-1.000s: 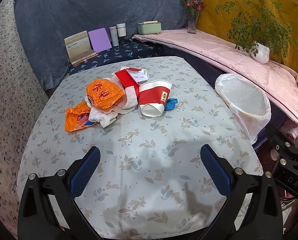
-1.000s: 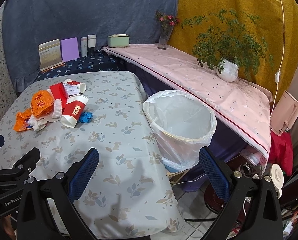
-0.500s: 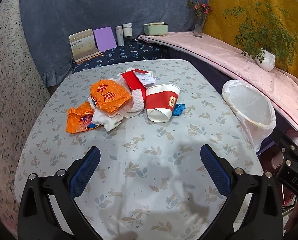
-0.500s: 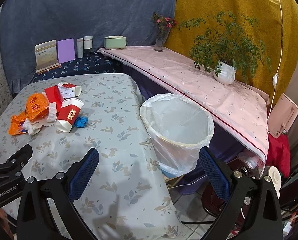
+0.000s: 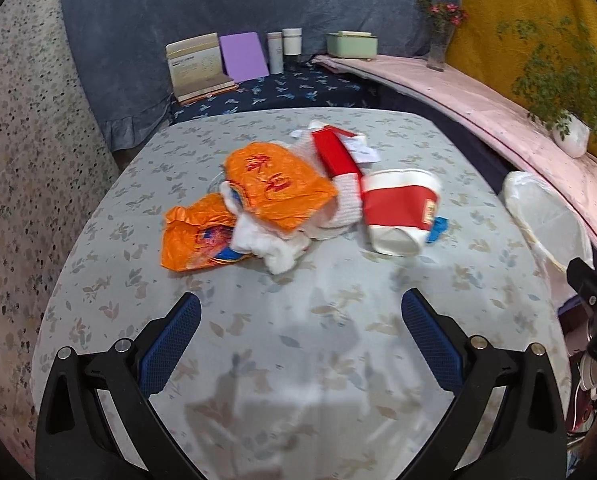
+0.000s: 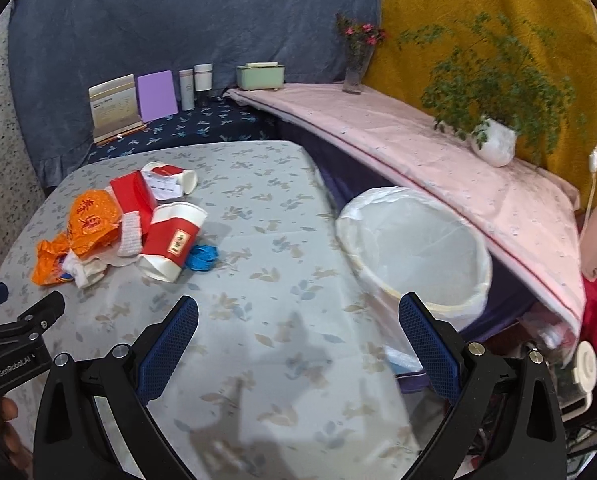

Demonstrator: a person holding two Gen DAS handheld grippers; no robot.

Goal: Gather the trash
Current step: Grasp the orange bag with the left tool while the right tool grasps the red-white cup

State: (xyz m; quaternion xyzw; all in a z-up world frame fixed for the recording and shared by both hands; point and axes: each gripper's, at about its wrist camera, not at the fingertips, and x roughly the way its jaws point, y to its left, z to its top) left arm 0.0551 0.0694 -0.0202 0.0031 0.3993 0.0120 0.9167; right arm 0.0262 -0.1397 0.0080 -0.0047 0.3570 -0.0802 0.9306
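Observation:
A pile of trash lies mid-table: an orange wrapper (image 5: 276, 188), a second crumpled orange wrapper (image 5: 196, 240), white tissue (image 5: 272, 246), a red-and-white paper cup (image 5: 398, 212) on its side, a blue scrap (image 5: 437, 229), a red box (image 5: 334, 154) and a small cup (image 6: 178, 176). The pile also shows in the right wrist view, with the cup (image 6: 172, 240) nearest. My left gripper (image 5: 300, 324) is open and empty, above the table short of the pile. My right gripper (image 6: 298, 328) is open and empty, between the pile and the white-lined trash bin (image 6: 414, 248).
The bin (image 5: 546, 216) stands off the table's right edge. The table (image 5: 298, 360) has a leaf-print cloth. Behind it are a dark shelf with cards and bottles (image 5: 238, 64), a pink-covered ledge (image 6: 438, 152), a potted plant (image 6: 494, 144) and a flower vase (image 6: 356, 68).
Both grippers have moved forward toward the pile, which looks larger in both views. Nothing on the table has moved. Both grippers stay open.

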